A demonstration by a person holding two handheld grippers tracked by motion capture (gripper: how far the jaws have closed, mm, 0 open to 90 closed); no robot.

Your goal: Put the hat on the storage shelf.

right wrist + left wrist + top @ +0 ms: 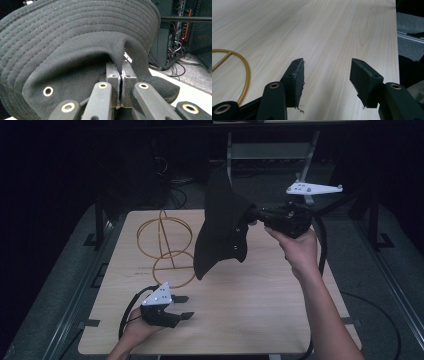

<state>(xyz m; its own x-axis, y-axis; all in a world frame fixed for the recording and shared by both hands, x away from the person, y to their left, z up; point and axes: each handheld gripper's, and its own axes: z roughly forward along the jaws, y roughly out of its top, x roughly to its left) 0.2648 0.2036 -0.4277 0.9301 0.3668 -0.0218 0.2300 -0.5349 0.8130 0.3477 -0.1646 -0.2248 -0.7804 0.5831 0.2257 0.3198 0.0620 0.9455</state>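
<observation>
At the left of the high view, the left gripper [181, 306] rests low over the near part of the pale wooden surface [260, 310], held in the person's left hand [135, 330]. Its fingers [295, 81] are released, spread apart with only bare wood between them. Just beyond it stands a gold wire stand [166, 242], a ring base flat on the surface with hoops rising from it; part of that ring curves in at the left of the left gripper view. Farther right, a black bucket hat [220, 227] hangs in the air above the middle of the surface, brim upward. The right gripper [256, 215], raised in the person's right hand [297, 247], has its fingers [113, 80] clenched on the hat's fabric.
</observation>
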